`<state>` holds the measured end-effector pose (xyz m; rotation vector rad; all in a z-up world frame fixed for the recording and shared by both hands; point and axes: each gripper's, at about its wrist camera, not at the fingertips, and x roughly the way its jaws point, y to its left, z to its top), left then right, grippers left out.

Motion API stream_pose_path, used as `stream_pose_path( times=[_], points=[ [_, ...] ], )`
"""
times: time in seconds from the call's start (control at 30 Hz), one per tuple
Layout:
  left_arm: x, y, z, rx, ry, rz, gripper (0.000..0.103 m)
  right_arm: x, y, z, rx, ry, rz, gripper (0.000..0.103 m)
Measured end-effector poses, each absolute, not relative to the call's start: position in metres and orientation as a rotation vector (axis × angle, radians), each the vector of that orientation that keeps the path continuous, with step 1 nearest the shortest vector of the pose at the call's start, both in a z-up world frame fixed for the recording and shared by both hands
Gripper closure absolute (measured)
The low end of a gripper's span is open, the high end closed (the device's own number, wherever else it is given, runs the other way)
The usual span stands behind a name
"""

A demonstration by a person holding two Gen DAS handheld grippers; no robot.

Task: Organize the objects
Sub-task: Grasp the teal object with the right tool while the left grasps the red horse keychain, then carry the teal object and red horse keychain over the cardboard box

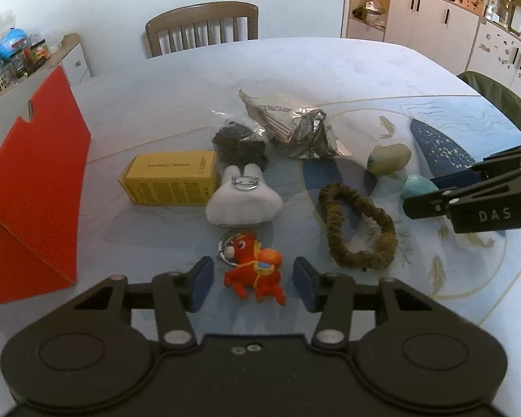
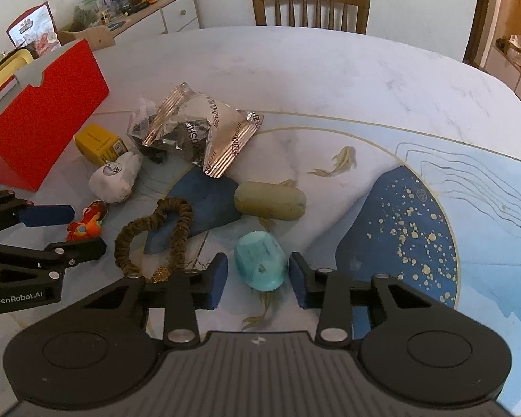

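A red plush horse keychain (image 1: 255,271) lies on the table between the spread fingers of my left gripper (image 1: 253,283), which is open and not touching it. My right gripper (image 2: 257,279) is open around a teal egg-shaped object (image 2: 258,264), its pads close on both sides. Nearby lie a brown scrunchie (image 1: 359,226) (image 2: 154,238), a white plush (image 1: 243,199) (image 2: 116,177), a yellow box (image 1: 172,180) (image 2: 99,144), a foil snack bag (image 1: 295,125) (image 2: 205,128), a dark bagged item (image 1: 239,142) and an olive-green oblong object (image 1: 389,158) (image 2: 271,199).
A red open box (image 1: 34,180) (image 2: 48,111) stands at the table's left. A wooden chair (image 1: 203,27) (image 2: 311,8) sits at the far edge. Cabinets and shelves (image 1: 434,7) line the back right, a cluttered sideboard (image 2: 139,10) the back left.
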<state>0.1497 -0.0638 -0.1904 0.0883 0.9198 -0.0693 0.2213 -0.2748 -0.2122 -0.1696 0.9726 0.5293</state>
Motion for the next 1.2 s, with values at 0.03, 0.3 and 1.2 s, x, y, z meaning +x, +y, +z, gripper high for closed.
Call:
stream_pose_path(
  times=[0.03,0.3,1.2],
  points=[
    [0.150,-0.064,-0.190,0.085,0.923,-0.068,0.057,0.221,-0.275,-0.212,-0.169,0.972,0.529,0.070],
    [0.150,-0.060,-0.187,0.070,0.937,-0.068,0.069,0.218,-0.273,-0.210,-0.161,0.958,0.524,0.072],
    [0.138,-0.019,-0.111,-0.044,0.884,-0.097,0.071,0.177,-0.251,-0.130,-0.109,0.871,0.666,0.072]
  ],
)
